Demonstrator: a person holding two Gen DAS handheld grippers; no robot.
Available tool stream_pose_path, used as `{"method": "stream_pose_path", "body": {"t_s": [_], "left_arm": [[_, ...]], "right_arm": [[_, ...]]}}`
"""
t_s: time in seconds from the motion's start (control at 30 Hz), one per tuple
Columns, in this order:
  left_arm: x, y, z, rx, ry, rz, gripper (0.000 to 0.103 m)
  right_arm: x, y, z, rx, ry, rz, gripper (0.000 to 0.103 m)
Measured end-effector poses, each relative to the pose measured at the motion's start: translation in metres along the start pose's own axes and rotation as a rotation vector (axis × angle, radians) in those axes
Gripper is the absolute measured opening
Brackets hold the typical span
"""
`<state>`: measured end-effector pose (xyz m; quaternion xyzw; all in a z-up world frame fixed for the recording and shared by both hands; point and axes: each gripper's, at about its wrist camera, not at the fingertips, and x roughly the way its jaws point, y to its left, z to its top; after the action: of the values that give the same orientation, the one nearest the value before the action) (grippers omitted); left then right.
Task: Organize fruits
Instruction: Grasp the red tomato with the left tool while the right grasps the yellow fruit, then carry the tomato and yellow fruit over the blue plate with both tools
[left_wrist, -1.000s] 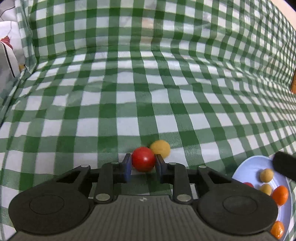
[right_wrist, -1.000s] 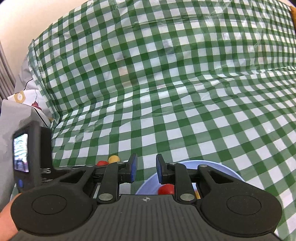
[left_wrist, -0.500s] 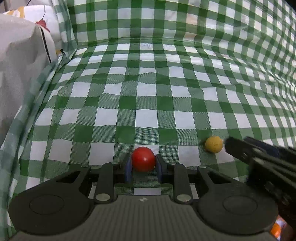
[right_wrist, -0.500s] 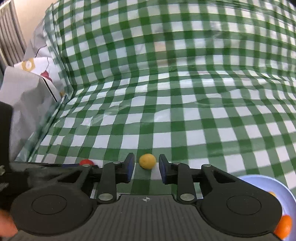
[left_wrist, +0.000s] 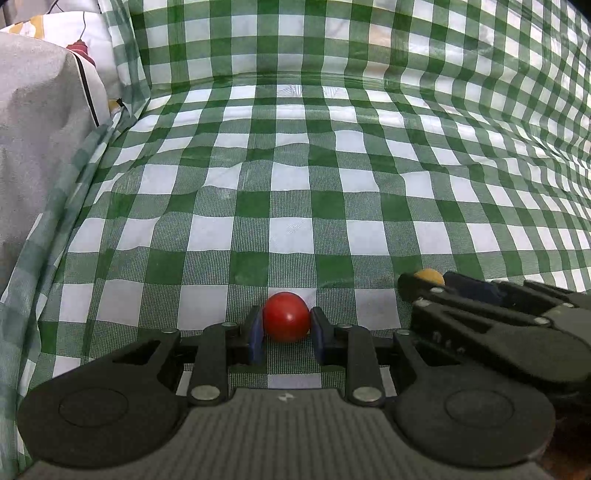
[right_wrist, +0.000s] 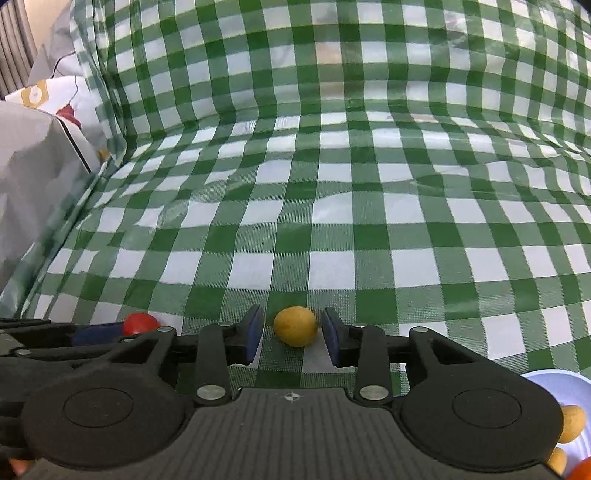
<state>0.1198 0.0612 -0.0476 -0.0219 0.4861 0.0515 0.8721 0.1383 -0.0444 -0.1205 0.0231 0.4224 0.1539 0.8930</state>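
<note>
My left gripper (left_wrist: 286, 334) pinches the red fruit (left_wrist: 286, 316) at lower centre of its own view, both blue pads (left_wrist: 255, 338) pressed against its sides. In the right wrist view that same fruit (right_wrist: 139, 324) shows only as a red cap at lower left, the rest hidden behind the left gripper's (right_wrist: 99, 328) dark linkage.

My right gripper (right_wrist: 293, 334) straddles the yellow fruit (right_wrist: 295, 325) at lower centre. Its jaws have just been opening, and a thin gap shows on each side, so the pads (right_wrist: 254, 334) are not pressing it. From the left wrist view the right gripper (left_wrist: 434, 286) comes in from the lower right, and only the top of the yellow fruit (left_wrist: 428, 276) peeks above its finger — whether anything touches it there I cannot tell.

Both fruits lie on the green-and-white checked cloth (right_wrist: 332, 221), which wrinkles upward toward the top of the frame. At the lower right corner of the right wrist view, a pale blue plate (right_wrist: 554, 384) is cut off by the frame edge and by the gripper body; two tan fruits (right_wrist: 572, 422) and a sliver of an orange one (right_wrist: 581, 470) sit on it. At the left edge lies grey fabric (left_wrist: 37, 147) — possibly a bag.
</note>
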Motion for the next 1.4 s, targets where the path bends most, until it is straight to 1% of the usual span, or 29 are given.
{"method": "stream_pose_path", "body": {"t_s": [0.03, 0.07, 0.1, 0.2, 0.3, 0.4, 0.5, 0.63, 0.7, 0.83, 0.93, 1.0, 1.07, 1.17, 1.3, 1.4], "left_arm": [[-0.001, 0.0, -0.001, -0.004, 0.0, 0.0, 0.029], [-0.001, 0.001, -0.001, -0.009, 0.001, 0.0, 0.029], [-0.002, 0.002, -0.001, -0.018, 0.002, -0.001, 0.029], [-0.01, 0.004, -0.004, -0.039, -0.012, -0.006, 0.029], [-0.026, 0.003, -0.008, -0.044, -0.045, -0.017, 0.029], [-0.046, 0.002, -0.013, -0.045, -0.088, -0.032, 0.029], [-0.068, 0.002, -0.022, -0.04, -0.126, -0.044, 0.029], [-0.097, -0.002, -0.042, -0.025, -0.152, -0.078, 0.029], [-0.112, -0.007, -0.054, -0.003, -0.165, -0.101, 0.029], [-0.137, -0.027, -0.079, 0.059, -0.191, -0.15, 0.029], [-0.152, -0.045, -0.097, 0.107, -0.198, -0.199, 0.029], [-0.16, -0.059, -0.108, 0.157, -0.221, -0.213, 0.029], [-0.167, -0.07, -0.114, 0.198, -0.261, -0.22, 0.029], [-0.171, -0.083, -0.117, 0.251, -0.321, -0.238, 0.029], [-0.163, -0.09, -0.117, 0.279, -0.324, -0.241, 0.029], [-0.158, -0.093, -0.117, 0.28, -0.316, -0.24, 0.029]], "right_arm": [[0.003, 0.001, -0.001, -0.006, 0.01, -0.005, 0.034], [0.005, 0.002, -0.002, -0.014, 0.02, -0.014, 0.028], [0.005, 0.003, -0.003, -0.019, 0.017, -0.024, 0.028], [0.0, 0.001, -0.004, 0.0, -0.009, -0.013, 0.028], [-0.015, 0.0, -0.003, 0.008, -0.066, -0.021, 0.028], [-0.038, -0.003, -0.003, 0.036, -0.133, -0.019, 0.028], [-0.067, -0.004, -0.003, 0.031, -0.183, -0.029, 0.028], [-0.118, -0.009, -0.01, -0.012, -0.255, -0.015, 0.028], [-0.144, -0.02, -0.017, -0.02, -0.281, -0.018, 0.028], [-0.186, -0.052, -0.038, 0.026, -0.302, -0.028, 0.028], [-0.204, -0.068, -0.056, 0.07, -0.287, -0.039, 0.028], [-0.215, -0.075, -0.062, 0.054, -0.311, -0.06, 0.028], [-0.219, -0.08, -0.067, 0.022, -0.318, -0.095, 0.028], [-0.221, -0.095, -0.07, 0.023, -0.314, -0.131, 0.028], [-0.218, -0.116, -0.069, 0.043, -0.304, -0.165, 0.028], [-0.215, -0.126, -0.069, 0.054, -0.295, -0.173, 0.028]]}}
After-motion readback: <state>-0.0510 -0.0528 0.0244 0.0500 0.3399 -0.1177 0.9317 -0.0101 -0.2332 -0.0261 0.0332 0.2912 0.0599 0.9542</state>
